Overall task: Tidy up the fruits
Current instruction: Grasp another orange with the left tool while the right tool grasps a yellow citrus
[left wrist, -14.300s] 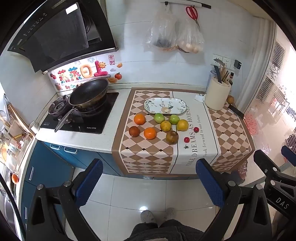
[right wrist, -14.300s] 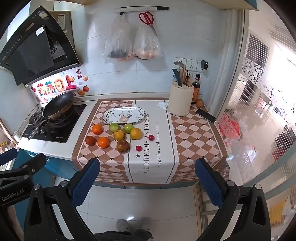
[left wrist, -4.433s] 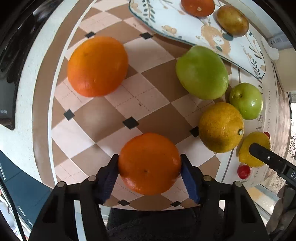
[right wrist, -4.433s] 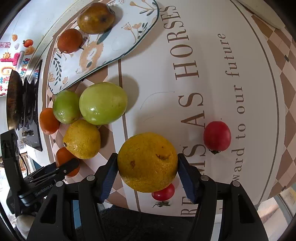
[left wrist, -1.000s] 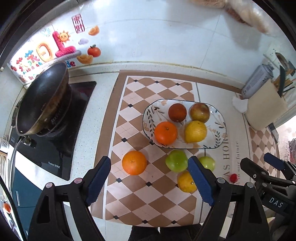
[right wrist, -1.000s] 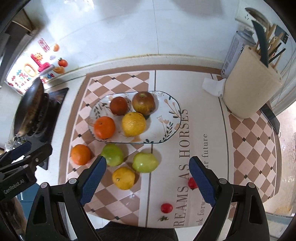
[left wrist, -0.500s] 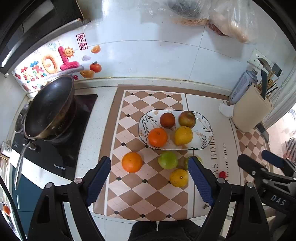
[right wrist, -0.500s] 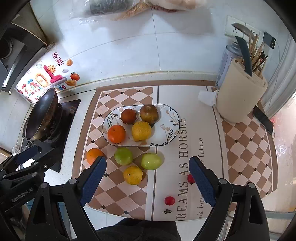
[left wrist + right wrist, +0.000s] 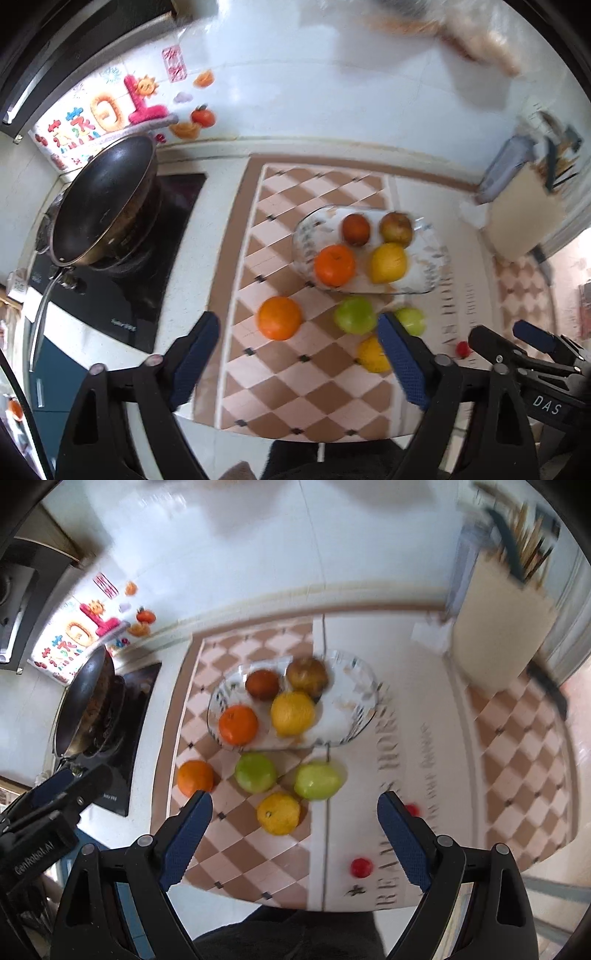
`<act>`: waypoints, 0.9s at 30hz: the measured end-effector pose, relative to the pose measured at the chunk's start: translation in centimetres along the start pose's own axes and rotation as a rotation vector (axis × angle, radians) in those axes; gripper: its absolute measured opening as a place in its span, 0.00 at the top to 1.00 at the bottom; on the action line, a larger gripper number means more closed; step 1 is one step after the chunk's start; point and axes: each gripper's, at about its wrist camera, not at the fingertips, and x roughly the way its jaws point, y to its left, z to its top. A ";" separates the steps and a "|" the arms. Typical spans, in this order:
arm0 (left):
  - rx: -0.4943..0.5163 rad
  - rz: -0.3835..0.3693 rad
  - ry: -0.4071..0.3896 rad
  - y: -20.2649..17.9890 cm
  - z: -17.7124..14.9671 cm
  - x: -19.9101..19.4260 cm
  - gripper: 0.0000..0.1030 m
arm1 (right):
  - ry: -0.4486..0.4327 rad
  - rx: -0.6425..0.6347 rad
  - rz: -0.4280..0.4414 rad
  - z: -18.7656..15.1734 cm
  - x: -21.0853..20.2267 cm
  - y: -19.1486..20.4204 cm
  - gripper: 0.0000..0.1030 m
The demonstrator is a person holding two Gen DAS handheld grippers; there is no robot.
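An oval patterned plate point(image 9: 432, 273) point(image 9: 358, 716) on the checked mat holds an orange point(image 9: 334, 265), a yellow citrus point(image 9: 388, 263), a dark red fruit point(image 9: 355, 229) and a brown fruit point(image 9: 396, 228). In front of it lie a loose orange point(image 9: 279, 317) point(image 9: 195, 777), two green fruits point(image 9: 354, 315) point(image 9: 317, 780), a small yellow citrus point(image 9: 278, 813) and two cherry tomatoes point(image 9: 361, 867). My left gripper point(image 9: 299, 362) is open and empty above the mat's front, the loose orange between its fingers' line. My right gripper point(image 9: 295, 838) is open and empty above the small yellow citrus.
A black pan point(image 9: 103, 199) sits on the stove at the left. A cream utensil holder point(image 9: 502, 627) with knives stands at the back right, a phone point(image 9: 546, 690) beside it. The counter's front edge lies just below both grippers.
Both grippers have come down and forward toward the loose fruits in front of the plate; the views are blurred with motion. The fruits have not moved.
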 end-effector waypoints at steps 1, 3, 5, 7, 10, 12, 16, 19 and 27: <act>0.000 0.024 0.011 0.5 0.0 0.9 0.03 | 0.029 0.005 0.010 -0.1 1.5 -0.1 0.10; -0.006 0.063 0.030 1.3 0.0 2.4 0.03 | 0.115 0.019 0.033 -0.3 5.2 -0.2 0.10; -0.022 0.089 0.071 2.4 -0.1 4.1 0.03 | 0.174 0.028 0.048 -0.7 8.2 -0.2 0.10; -0.045 0.109 0.105 3.6 -0.2 5.9 0.03 | 0.225 0.030 0.051 -1.2 11.1 -0.1 0.10; -0.079 0.114 0.170 4.9 -0.3 8.6 0.03 | 0.287 0.023 0.050 -1.9 14.8 0.5 0.10; -0.092 0.105 0.203 5.3 -0.4 10.2 0.03 | 0.309 0.012 0.046 -2.3 16.9 1.0 0.10; -0.100 0.066 0.290 5.2 -0.4 13.8 0.03 | 0.328 0.016 0.048 -3.2 19.1 1.4 0.19; -0.051 0.057 0.353 4.0 -0.4 17.0 0.03 | 0.324 0.015 0.045 -3.8 19.9 1.2 0.39; 0.020 -0.027 0.373 1.1 -1.0 20.1 0.30 | 0.359 0.022 0.069 -4.8 18.9 -0.5 0.42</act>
